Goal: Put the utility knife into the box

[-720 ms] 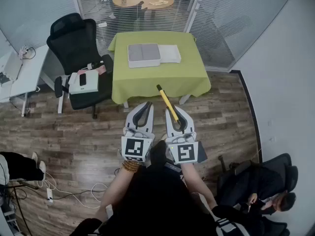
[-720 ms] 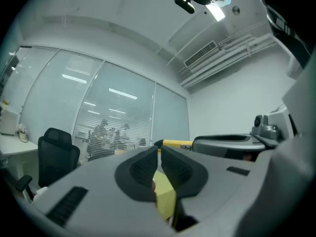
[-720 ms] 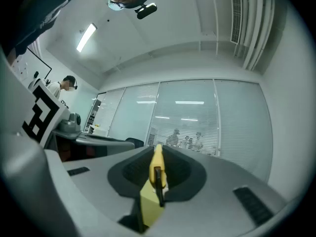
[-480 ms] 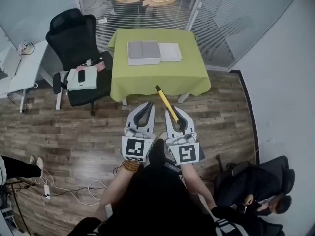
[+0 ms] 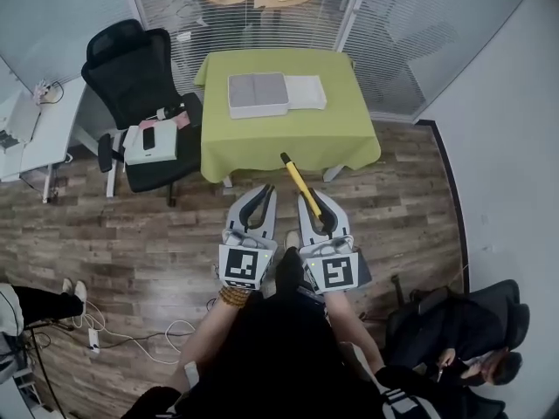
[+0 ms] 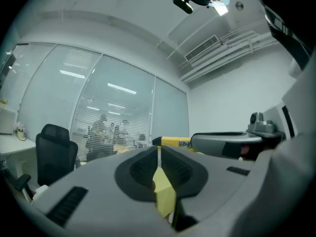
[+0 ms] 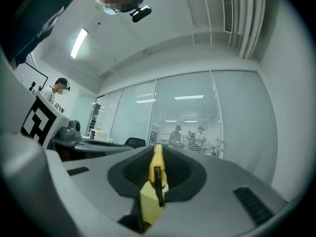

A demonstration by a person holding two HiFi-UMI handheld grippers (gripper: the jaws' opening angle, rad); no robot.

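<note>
The yellow utility knife [image 5: 295, 180] sticks out forward from my right gripper [image 5: 308, 198], which is shut on it; seen end-on, the knife [image 7: 157, 168] sits between the dark pads. My left gripper [image 5: 265, 191] stands right beside it, shut with nothing held [image 6: 159, 148]. From the left gripper view the knife [image 6: 174, 142] shows beside the right gripper's jaw. Both grippers hover over the wooden floor, short of the green table [image 5: 341, 138]. On that table lie the open grey box [image 5: 258, 94] and, next to it, its white lid [image 5: 307, 92].
A black office chair [image 5: 131, 64] with a white case on its seat stands left of the table. A white desk [image 5: 26, 133] is at far left. Cables [image 5: 96, 339] lie on the floor. A person sits in a chair [image 5: 467, 334] at lower right. Glass walls stand behind.
The head view has shifted a little. Both grippers keep the same pose side by side, the knife still in the right one.
</note>
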